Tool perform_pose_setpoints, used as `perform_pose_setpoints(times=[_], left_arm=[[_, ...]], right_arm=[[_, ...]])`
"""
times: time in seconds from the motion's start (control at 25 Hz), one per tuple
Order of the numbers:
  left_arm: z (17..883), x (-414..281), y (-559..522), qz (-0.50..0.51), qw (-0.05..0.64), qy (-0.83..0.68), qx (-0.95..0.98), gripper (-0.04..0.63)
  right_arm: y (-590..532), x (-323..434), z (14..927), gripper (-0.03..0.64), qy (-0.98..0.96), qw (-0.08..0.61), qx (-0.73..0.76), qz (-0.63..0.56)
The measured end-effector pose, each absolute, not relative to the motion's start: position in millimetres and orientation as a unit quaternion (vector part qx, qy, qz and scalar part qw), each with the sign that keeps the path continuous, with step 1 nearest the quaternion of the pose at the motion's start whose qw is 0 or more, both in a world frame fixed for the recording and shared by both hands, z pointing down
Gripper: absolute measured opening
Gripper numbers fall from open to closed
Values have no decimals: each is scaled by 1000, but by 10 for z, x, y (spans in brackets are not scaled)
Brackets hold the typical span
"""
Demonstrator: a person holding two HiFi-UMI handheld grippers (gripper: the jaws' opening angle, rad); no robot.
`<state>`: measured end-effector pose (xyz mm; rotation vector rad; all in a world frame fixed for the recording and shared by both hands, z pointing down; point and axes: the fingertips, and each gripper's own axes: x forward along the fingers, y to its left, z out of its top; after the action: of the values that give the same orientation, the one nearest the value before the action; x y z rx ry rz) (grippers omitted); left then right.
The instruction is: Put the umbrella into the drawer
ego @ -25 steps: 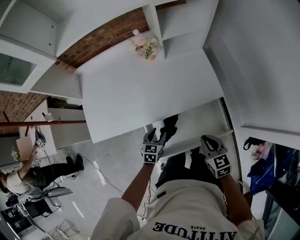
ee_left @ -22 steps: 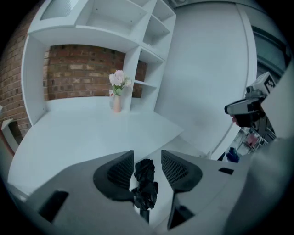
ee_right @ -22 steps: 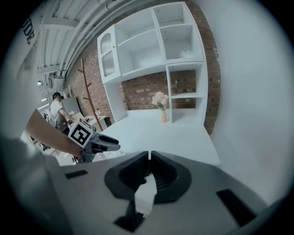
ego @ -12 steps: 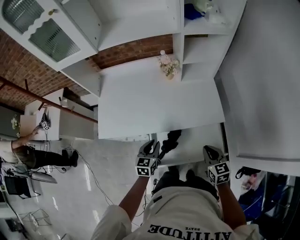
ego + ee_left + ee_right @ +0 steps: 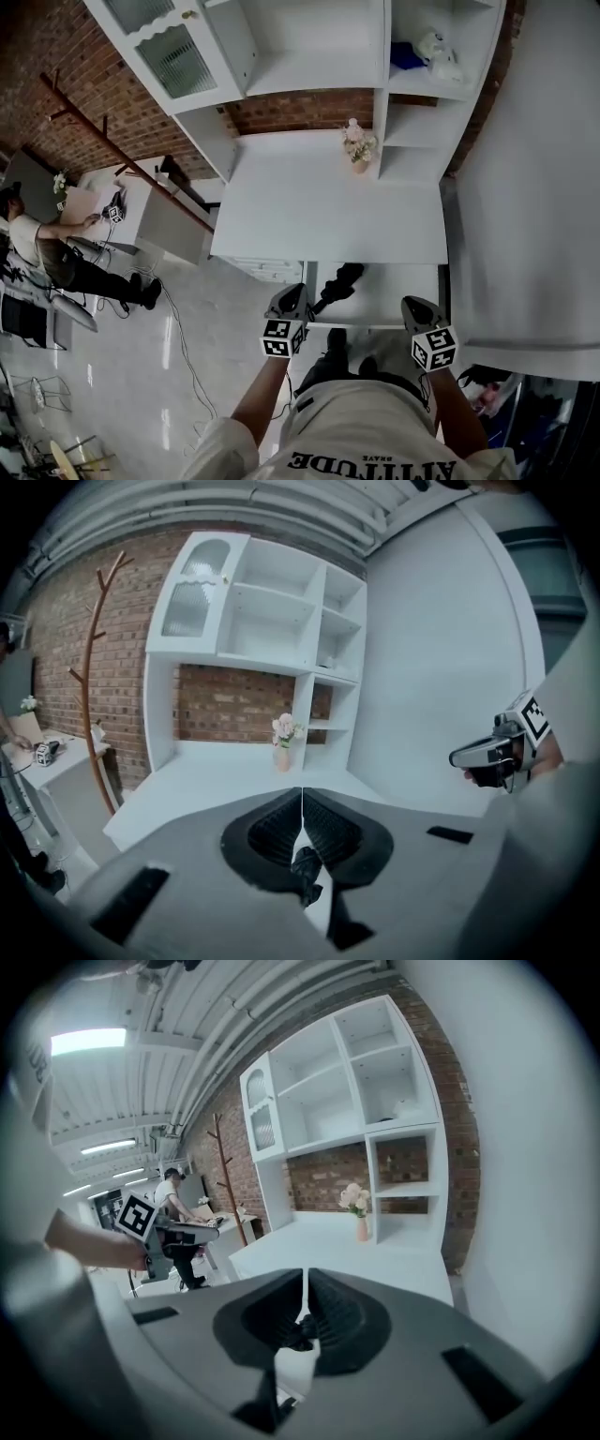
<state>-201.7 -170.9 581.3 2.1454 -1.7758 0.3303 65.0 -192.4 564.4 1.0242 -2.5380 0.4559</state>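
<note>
The black folded umbrella (image 5: pixel 339 283) lies in the open white drawer (image 5: pixel 384 292) under the white desk top (image 5: pixel 319 211). It also shows as a dark shape (image 5: pixel 307 866) below the jaws in the left gripper view. My left gripper (image 5: pixel 289 298) hangs just left of the drawer's near corner, a little apart from the umbrella's end, jaws shut on nothing. My right gripper (image 5: pixel 413 306) hovers at the drawer's near right side, also shut and empty. In the gripper views each pair of pads meets in a thin line, left gripper (image 5: pixel 302 803) and right gripper (image 5: pixel 306 1288).
A small vase of flowers (image 5: pixel 357 148) stands at the back of the desk under a white shelf unit (image 5: pixel 309 47). A tall white panel (image 5: pixel 534 187) closes the right side. A person (image 5: pixel 37 248) sits at a table far left; cables (image 5: pixel 183 328) run over the floor.
The left gripper's jaws, open beside the umbrella's end a second ago, have closed empty. Both grippers have risen from the drawer, and the head view has tipped up toward the shelves.
</note>
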Motion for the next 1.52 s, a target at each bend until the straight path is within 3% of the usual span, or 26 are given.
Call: perform_pose_setpoints(times=[0.76, 1.52], left_arm=[[4995, -1865, -528, 51, 107, -687, 717, 26], [4607, -2405, -226, 33, 78, -685, 724, 26]], right_arm=[[-1575, 918, 5220, 37, -933, 151, 317, 85], [-1412, 399, 4810, 35, -940, 128, 312, 44]])
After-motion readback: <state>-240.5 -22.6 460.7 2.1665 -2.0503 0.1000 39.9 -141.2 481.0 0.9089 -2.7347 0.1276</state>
